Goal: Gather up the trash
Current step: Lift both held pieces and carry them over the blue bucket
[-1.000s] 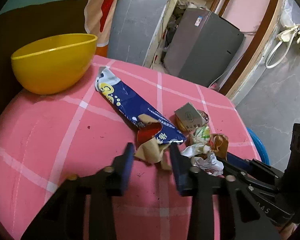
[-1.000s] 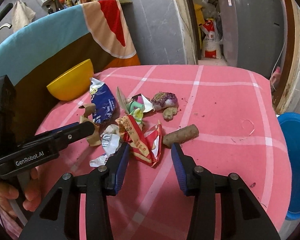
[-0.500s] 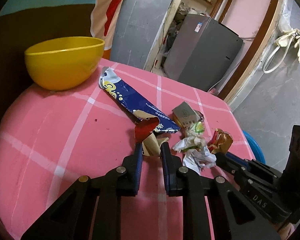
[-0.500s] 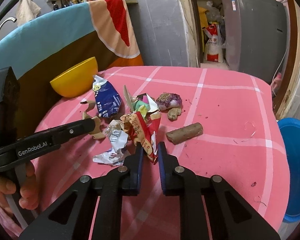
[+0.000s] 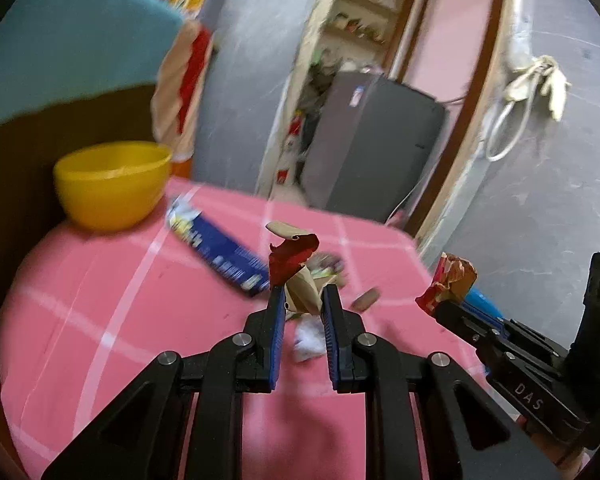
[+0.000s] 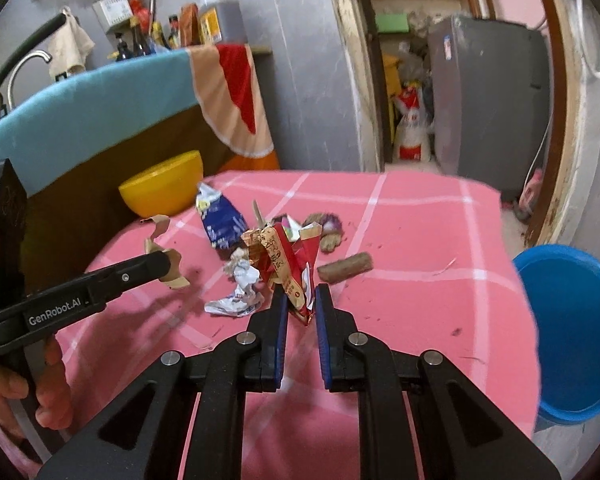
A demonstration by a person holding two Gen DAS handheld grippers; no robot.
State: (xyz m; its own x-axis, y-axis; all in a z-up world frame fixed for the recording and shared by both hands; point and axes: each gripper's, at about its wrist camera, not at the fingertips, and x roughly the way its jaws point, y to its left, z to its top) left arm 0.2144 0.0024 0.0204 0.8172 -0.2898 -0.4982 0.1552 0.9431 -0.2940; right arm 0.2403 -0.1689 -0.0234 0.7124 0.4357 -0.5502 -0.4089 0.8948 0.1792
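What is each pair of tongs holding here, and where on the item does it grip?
The left tongs pinch a tan-and-red paper scrap by its lower tan end. The right tongs pinch a red snack wrapper at its bottom edge.

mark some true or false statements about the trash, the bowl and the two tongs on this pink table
1. The left tongs are shut on a tan and red paper scrap. True.
2. The right tongs are open with nothing in them. False: they pinch a red snack wrapper.
3. The yellow bowl holds the blue wrapper. False: the blue wrapper lies on the pink tablecloth beside it.
4. A brown stick-like piece lies on the tablecloth. True.
5. A blue basin sits beyond the table's edge. True.
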